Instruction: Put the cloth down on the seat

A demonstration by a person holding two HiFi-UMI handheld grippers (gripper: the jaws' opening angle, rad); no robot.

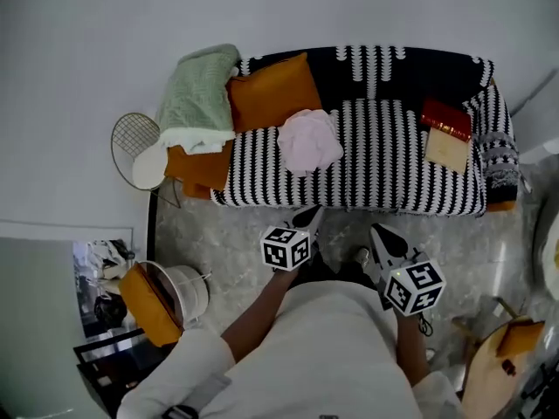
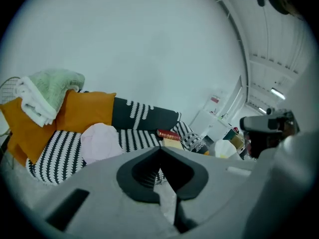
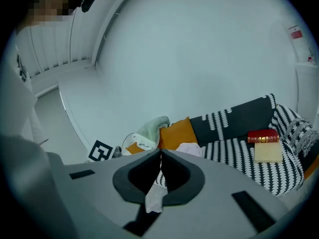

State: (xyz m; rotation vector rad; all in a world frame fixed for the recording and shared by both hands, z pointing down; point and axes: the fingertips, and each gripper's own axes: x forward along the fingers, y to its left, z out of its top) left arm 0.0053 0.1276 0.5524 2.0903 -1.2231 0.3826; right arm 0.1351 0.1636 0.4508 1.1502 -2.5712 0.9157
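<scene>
A pale wall [image 1: 87,42] rose behind a sofa whose seat [image 1: 393,164] and back wore a black cover with white chevron stripes, standing on a marbled grey floor [image 1: 227,234]. The pink cloth [image 1: 309,141] lay crumpled on the seat, left of its middle, nearer the back edge than the front, clear of both grippers. An orange cushion [image 1: 272,91] leaned against the back at the seat's rear left corner, just behind the cloth. A green blanket [image 1: 199,94] with a white underside was heaped over the left end, and a second orange cushion [image 1: 199,168] lay below it at the left edge. Toward the right end, a red book [image 1: 446,119] sat close to the back edge with a cream book [image 1: 445,149] just in front of it, touching or nearly so. A patterned cushion [image 1: 498,155] filled the right edge. A round wire basket [image 1: 135,138] stood on the floor beside the sofa's left end.

Both grippers hung over the floor just in front of the seat's front edge, pointing toward the sofa. The left gripper [image 1: 307,218] was below the cloth in the head view, its jaws pressed together with nothing between them. The right gripper [image 1: 378,232] was beside it to the right, well apart from the cloth; its jaw tips also met, empty.
</scene>
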